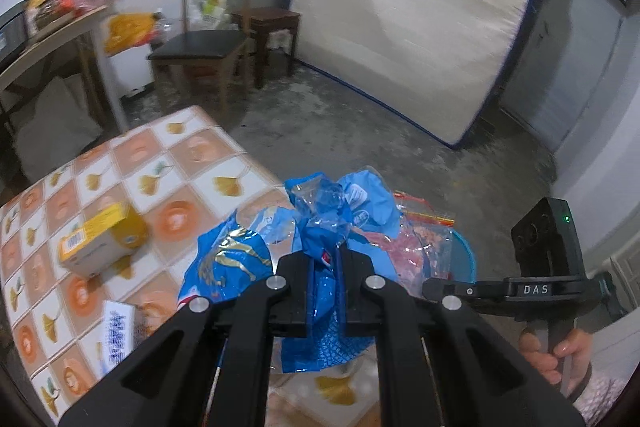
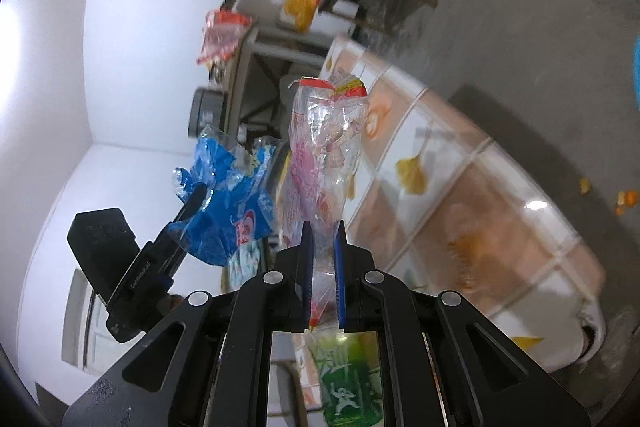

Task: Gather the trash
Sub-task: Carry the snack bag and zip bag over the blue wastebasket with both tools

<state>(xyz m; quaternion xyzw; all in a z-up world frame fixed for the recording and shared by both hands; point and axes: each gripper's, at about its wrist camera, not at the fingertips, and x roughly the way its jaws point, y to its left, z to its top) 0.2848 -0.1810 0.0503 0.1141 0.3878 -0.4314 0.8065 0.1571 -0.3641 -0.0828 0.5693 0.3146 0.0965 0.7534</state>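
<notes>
My left gripper [image 1: 324, 259] is shut on a crumpled blue plastic wrapper [image 1: 320, 227], held up over the table's edge. Beside it, my right gripper [image 1: 430, 287] pokes in from the right, with a hand [image 1: 560, 355] on its grip. It carries a clear pink bag with a red and yellow strip [image 1: 404, 243]. In the right wrist view that gripper [image 2: 323, 229] is shut on the same clear pink bag [image 2: 324, 155], which stands up above the fingertips. The left gripper [image 2: 194, 201] with the blue wrapper [image 2: 228, 211] is just to its left.
A table with an orange ginkgo-tile cloth [image 1: 192, 163] bears a yellow box [image 1: 100, 239] and a white and blue pack [image 1: 118, 335]. A blue bin [image 1: 466, 259] shows below the bags. A chair [image 1: 200, 47], a stool [image 1: 272, 23], a mattress [image 1: 408, 19] and a cluttered shelf [image 1: 52, 27] stand behind.
</notes>
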